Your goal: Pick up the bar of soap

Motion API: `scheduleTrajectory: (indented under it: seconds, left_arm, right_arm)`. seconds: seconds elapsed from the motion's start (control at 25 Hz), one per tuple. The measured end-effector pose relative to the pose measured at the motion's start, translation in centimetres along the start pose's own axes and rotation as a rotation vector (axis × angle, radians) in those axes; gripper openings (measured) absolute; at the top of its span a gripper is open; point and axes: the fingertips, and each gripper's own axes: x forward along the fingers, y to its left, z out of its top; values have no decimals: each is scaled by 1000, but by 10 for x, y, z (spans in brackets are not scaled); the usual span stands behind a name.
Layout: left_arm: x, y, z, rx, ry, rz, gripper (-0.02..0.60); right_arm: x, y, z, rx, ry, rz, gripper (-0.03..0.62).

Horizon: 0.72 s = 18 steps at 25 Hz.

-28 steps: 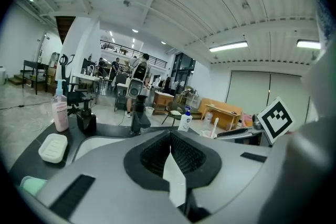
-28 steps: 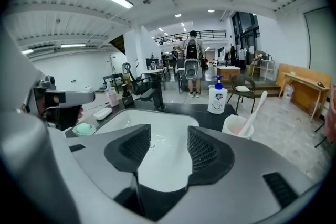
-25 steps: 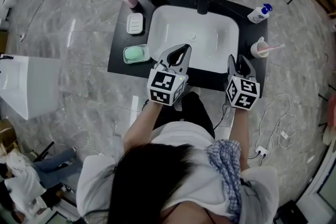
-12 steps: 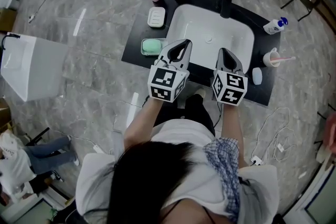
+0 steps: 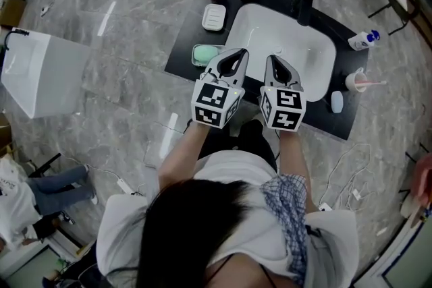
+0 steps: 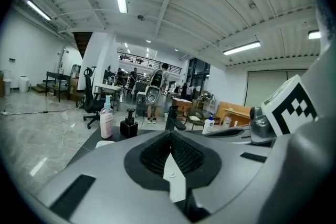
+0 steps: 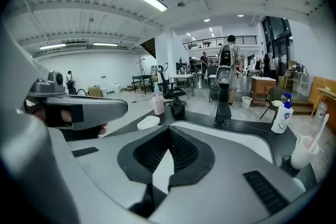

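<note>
Seen from the head view, the left gripper (image 5: 235, 56) and right gripper (image 5: 272, 61) hang side by side over the near rim of the sink (image 5: 297, 44). Each gripper's own view shows its jaws clenched tip to tip with nothing between them.

Only the head view shows the soap (image 5: 206, 54). The green bar lies in its dish on the counter (image 5: 182, 56), just left of the left gripper's tips and untouched.

The left gripper view looks over its jaws to a pink bottle (image 6: 106, 120) and the faucet (image 6: 170, 120), with the right gripper at its right edge. The right gripper view adds a white dish (image 7: 148, 122) ahead to its left, and a cup (image 7: 303, 152) with a toothbrush (image 7: 320, 131) to its right.
</note>
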Motion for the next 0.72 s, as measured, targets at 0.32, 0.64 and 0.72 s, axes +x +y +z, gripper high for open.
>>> scheduleTrajectory:
  seconds: [0.32,0.64,0.72]
  left_arm:
    - [-7,22,-1,-65,-19,50,11]
    - [-24,50,-3,-81,-29,131,11]
    - [-34,63,-5,-90,-35,174,11]
  right_arm:
    - [15,27,10,-46,2,70,15]
    - [31,66,13,-133,18,170,15]
    - [36,80,14,-165,25,210,15]
